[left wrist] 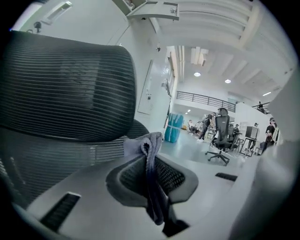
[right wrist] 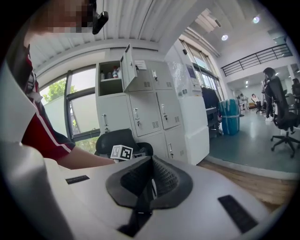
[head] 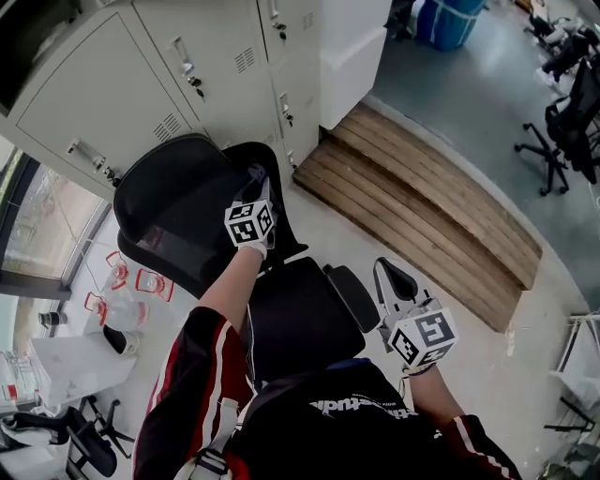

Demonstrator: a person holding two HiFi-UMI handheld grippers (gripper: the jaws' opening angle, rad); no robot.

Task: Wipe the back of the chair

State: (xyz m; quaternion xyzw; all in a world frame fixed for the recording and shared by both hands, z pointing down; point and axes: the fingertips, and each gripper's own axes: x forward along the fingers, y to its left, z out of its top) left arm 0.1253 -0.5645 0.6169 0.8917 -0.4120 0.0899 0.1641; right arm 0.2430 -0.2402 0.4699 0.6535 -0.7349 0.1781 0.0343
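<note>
A black mesh office chair stands below me, its back [head: 178,220] toward the lockers and its seat [head: 300,319] nearer my body. My left gripper [head: 257,192] is at the top of the chair back, shut on a grey-blue cloth [head: 259,176]. In the left gripper view the cloth [left wrist: 151,159] hangs pinched between the jaws of the left gripper [left wrist: 149,143], close beside the mesh back [left wrist: 65,84]. My right gripper [head: 394,278] is held to the right of the seat, shut and holding nothing. In the right gripper view, the right gripper [right wrist: 151,164] has its jaws together and points toward the chair [right wrist: 110,140].
Grey lockers [head: 187,66] stand right behind the chair. A wooden platform [head: 422,206] lies to the right, with another office chair [head: 562,131] and a blue bin [head: 450,19] beyond. A white box [head: 75,361] and plastic packaging [head: 131,281] lie on the floor at left.
</note>
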